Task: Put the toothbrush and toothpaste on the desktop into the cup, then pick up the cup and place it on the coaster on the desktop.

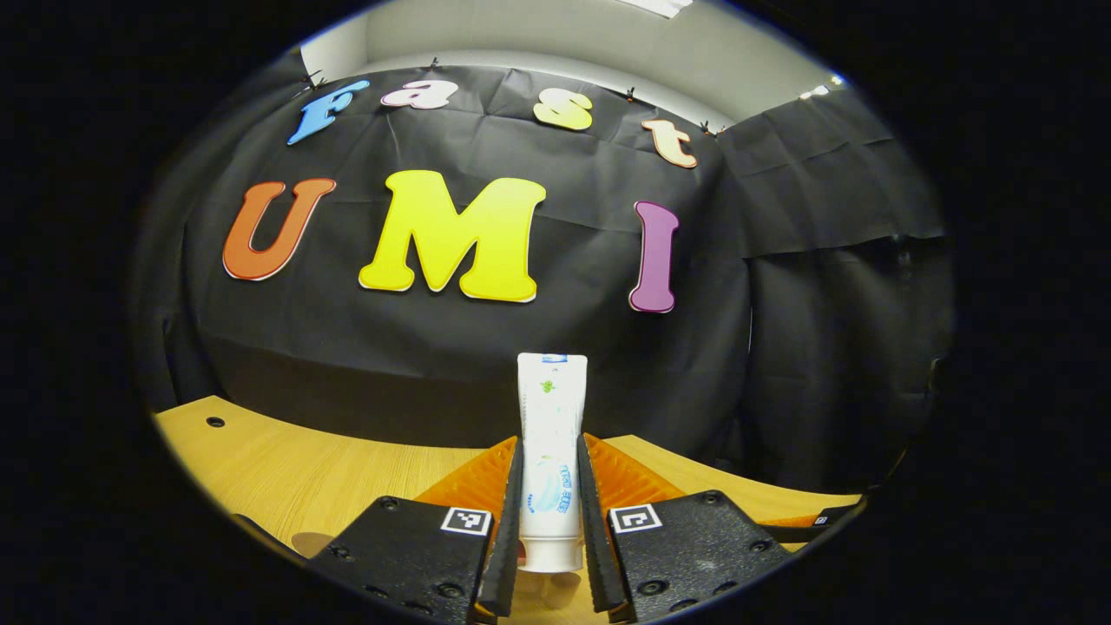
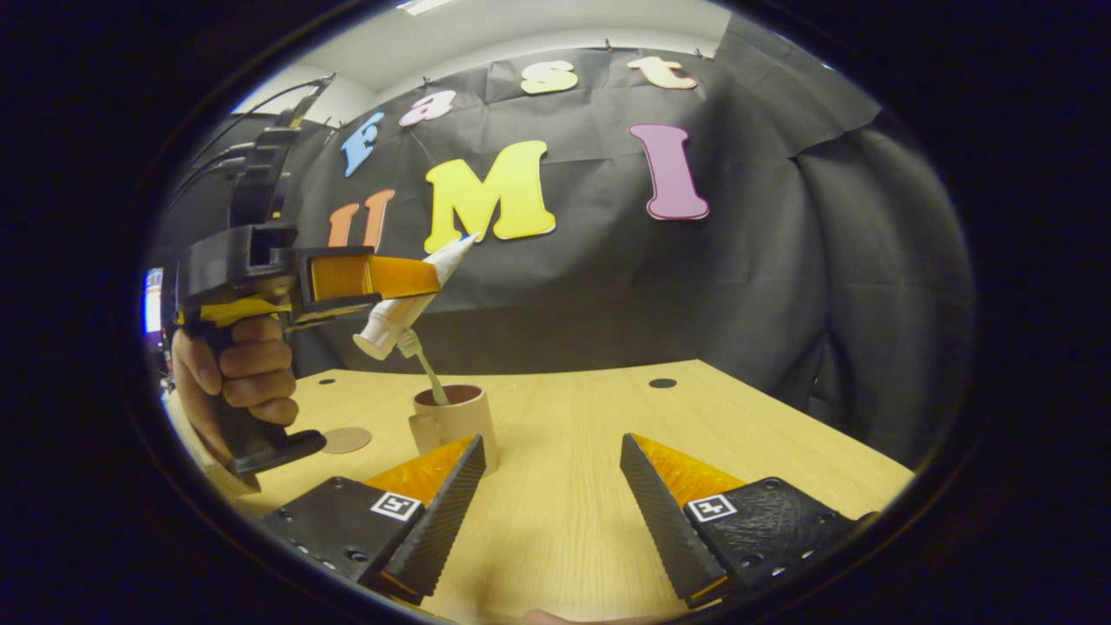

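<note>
Right gripper view, left to right: my hand [image 2: 234,373] raises the left gripper [image 2: 408,276], both fingers clamped on the white plastic toothpaste tube [image 2: 395,325], cap-down above the tan ceramic cup [image 2: 451,421] holding a pale green toothbrush [image 2: 427,369]. A round brown coaster [image 2: 345,439] lies left of the cup. My right gripper [image 2: 551,503] gapes wide over the wooden desktop [image 2: 590,417].

Both views low over the desktop [image 2: 573,408], facing the booth wall.

Even overhead light from ceiling panels [image 1: 660,5]; table [image 2: 564,434] bright with soft shadows; both views sharp centrally, strongly bowed at the edges.
</note>
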